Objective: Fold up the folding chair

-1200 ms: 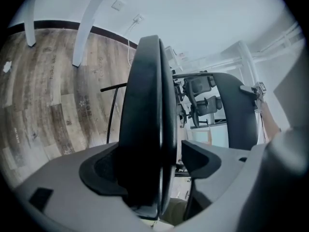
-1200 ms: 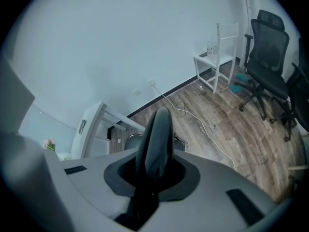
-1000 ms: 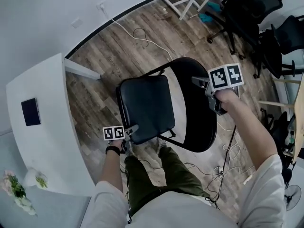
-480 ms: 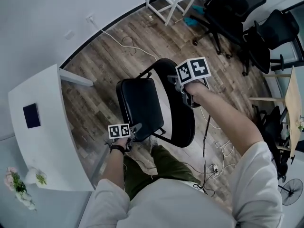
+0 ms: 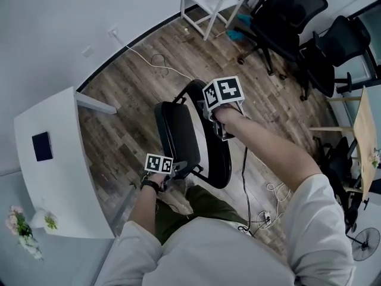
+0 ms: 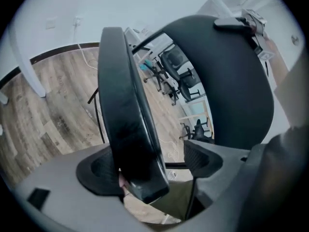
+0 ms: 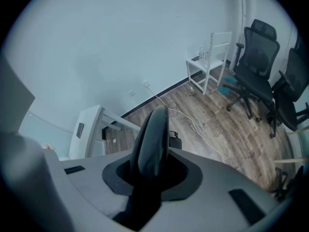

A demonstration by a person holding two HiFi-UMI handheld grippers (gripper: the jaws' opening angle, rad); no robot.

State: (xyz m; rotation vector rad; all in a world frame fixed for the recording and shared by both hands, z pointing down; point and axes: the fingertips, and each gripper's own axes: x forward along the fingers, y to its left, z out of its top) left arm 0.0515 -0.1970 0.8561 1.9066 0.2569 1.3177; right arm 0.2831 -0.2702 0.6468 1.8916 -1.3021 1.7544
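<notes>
Only the gripper views show the grips: left gripper [image 5: 177, 167], jaws opening, loosely straddles the seat [image 5: 181, 137], steeper than before. The right gripper [image 5: 209, 109], at one o'clock and easing, clamps the backrest [image 5: 221, 162].

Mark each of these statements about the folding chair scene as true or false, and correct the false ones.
1. The seat lies flat. False: it is tipped up close to the backrest.
2. The seat's edge stands between the fingers of the left gripper. True; the fingers stand apart and have just been opening.
3. The right gripper is empty. False: its fingers grip the backrest's top edge, though they have just been opening slightly.
4. A dark flat object lies on the white table. True.
</notes>
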